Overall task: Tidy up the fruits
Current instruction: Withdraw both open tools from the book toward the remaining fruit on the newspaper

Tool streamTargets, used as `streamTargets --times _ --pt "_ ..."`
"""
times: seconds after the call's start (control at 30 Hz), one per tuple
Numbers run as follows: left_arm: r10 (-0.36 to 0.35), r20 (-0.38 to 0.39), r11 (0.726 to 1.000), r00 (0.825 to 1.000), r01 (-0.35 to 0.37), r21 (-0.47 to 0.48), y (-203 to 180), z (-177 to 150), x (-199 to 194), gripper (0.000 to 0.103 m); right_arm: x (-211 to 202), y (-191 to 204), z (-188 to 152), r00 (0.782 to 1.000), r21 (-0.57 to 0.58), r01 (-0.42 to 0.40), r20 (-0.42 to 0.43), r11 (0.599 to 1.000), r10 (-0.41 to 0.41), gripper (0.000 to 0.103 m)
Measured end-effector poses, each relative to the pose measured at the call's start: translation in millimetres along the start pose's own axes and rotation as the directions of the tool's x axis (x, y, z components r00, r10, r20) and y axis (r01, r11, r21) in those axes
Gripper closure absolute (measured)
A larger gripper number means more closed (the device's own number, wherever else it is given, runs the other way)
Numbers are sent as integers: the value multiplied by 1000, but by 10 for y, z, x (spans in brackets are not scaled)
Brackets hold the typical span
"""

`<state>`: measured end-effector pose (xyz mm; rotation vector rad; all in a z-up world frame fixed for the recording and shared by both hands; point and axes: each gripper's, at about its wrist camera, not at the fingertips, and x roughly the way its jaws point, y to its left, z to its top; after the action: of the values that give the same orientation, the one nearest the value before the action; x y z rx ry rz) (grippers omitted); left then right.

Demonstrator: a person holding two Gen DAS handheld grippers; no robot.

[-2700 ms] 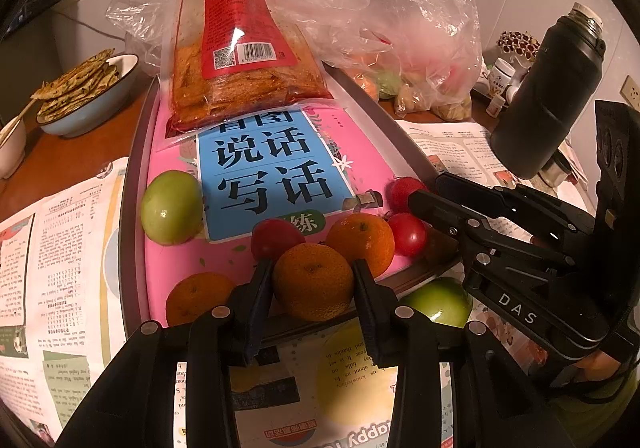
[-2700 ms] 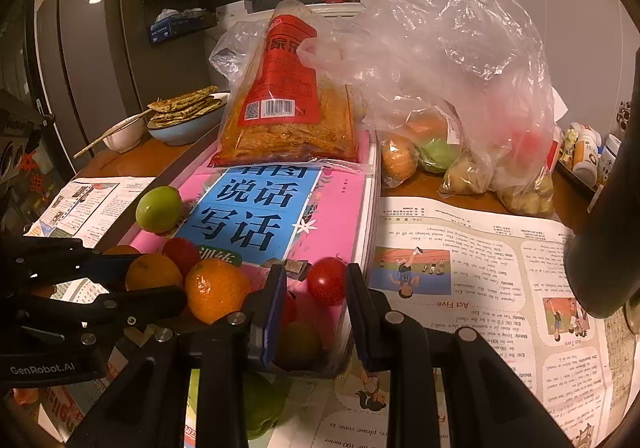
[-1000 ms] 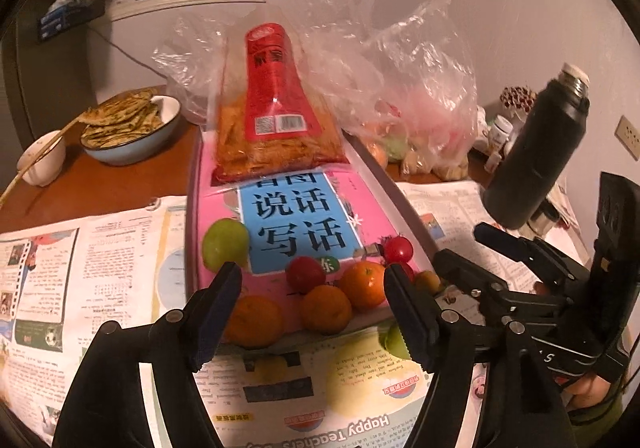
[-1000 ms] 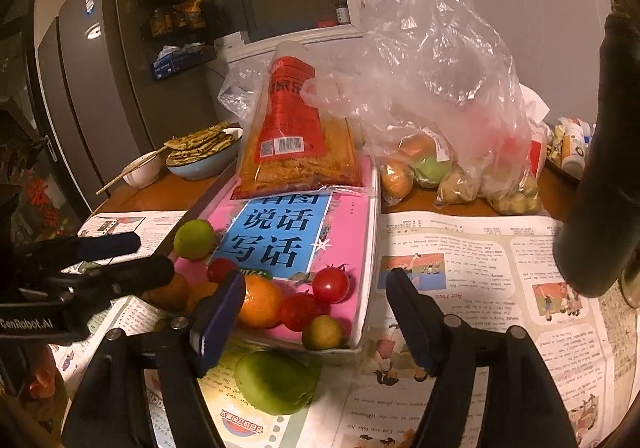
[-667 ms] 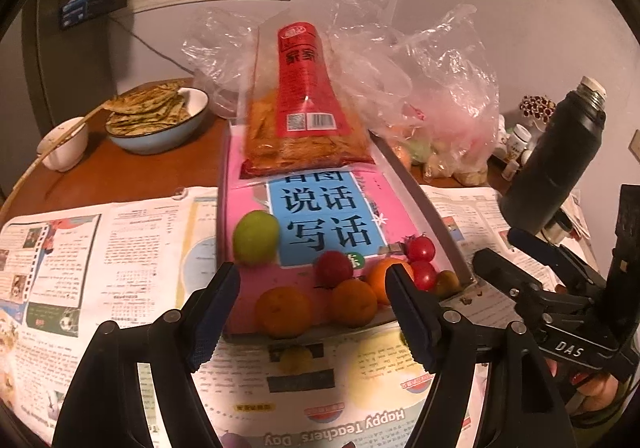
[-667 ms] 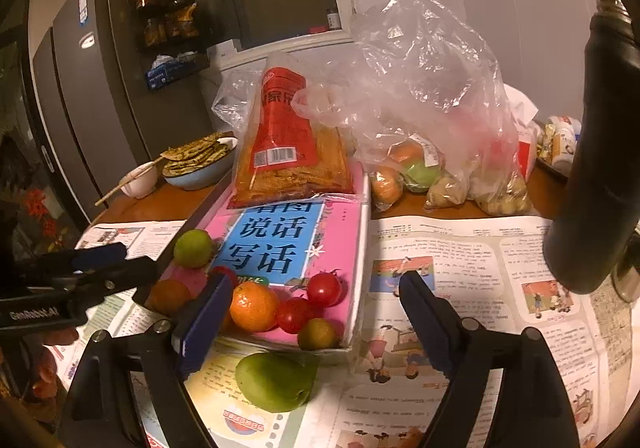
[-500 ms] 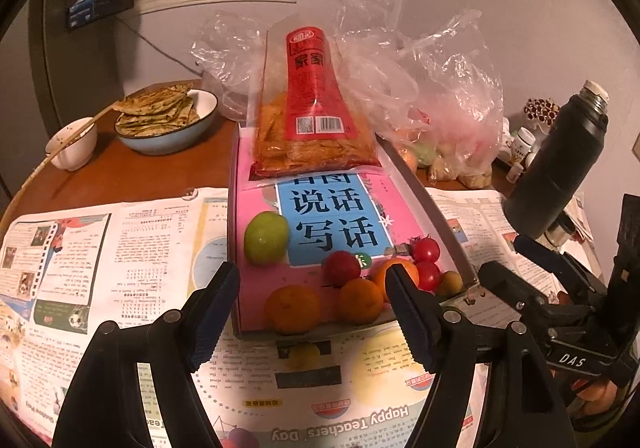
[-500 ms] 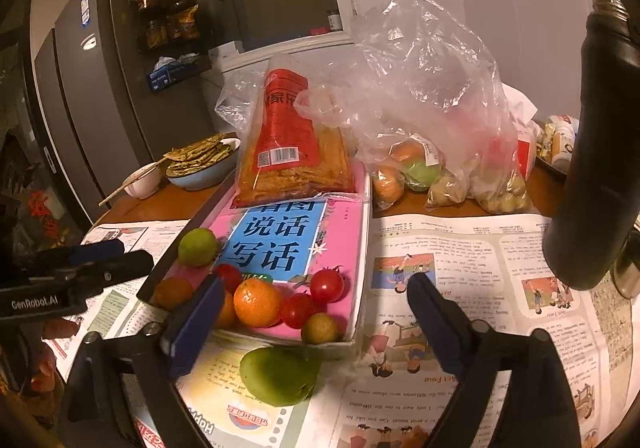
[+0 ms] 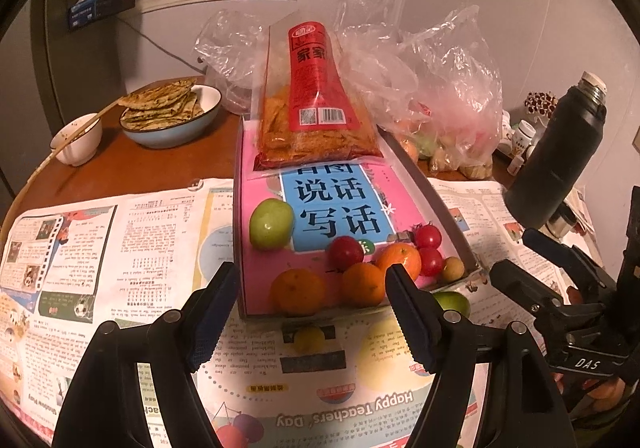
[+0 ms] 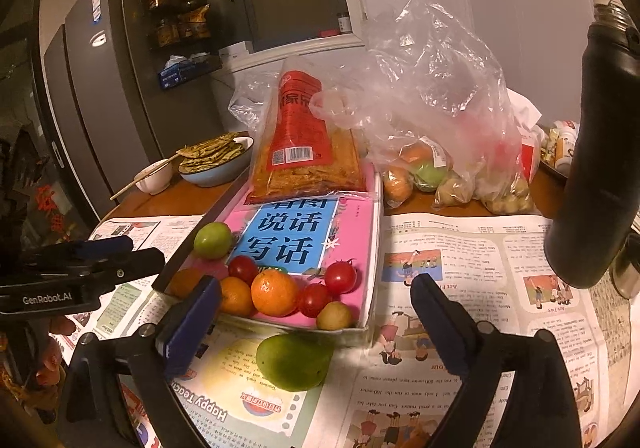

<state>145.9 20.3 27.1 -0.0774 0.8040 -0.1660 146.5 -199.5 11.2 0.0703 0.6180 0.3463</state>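
A shallow tray [image 9: 434, 204] lined with a pink and blue book cover holds a green apple [image 9: 272, 224], three oranges [image 9: 362, 284], several red tomatoes [image 9: 346, 252] and a small yellowish fruit [image 10: 334, 315]. A green mango [image 10: 294, 362] lies on the newspaper just before the tray's front wall. My left gripper [image 9: 310, 272] hangs open, short of the tray's front, holding nothing. The jaws of my right gripper [image 10: 316, 284] are opening wide; nothing is between the pads, and the mango lies ahead of them.
A red snack bag [image 9: 316, 108] leans on the tray's far end. A clear plastic bag of fruit [image 10: 440, 152] sits behind on the right, beside a black flask [image 9: 560, 152]. A bowl of flatbreads [image 9: 168, 112] and a small bowl [image 9: 78, 136] stand at the back left. Newspaper [image 9: 120, 248] covers the table.
The left gripper has let go of the orange at the tray's front. Both grippers have drawn back from the tray, and the right jaws have spread much wider.
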Motion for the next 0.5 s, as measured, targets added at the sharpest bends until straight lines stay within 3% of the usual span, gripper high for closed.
streamTargets --times 0.5 --pt "4 -8 1000 1000 -4 -3 138 -94 -92 27 -79 65 -90 1000 -9 -16 -9 1000 16 5"
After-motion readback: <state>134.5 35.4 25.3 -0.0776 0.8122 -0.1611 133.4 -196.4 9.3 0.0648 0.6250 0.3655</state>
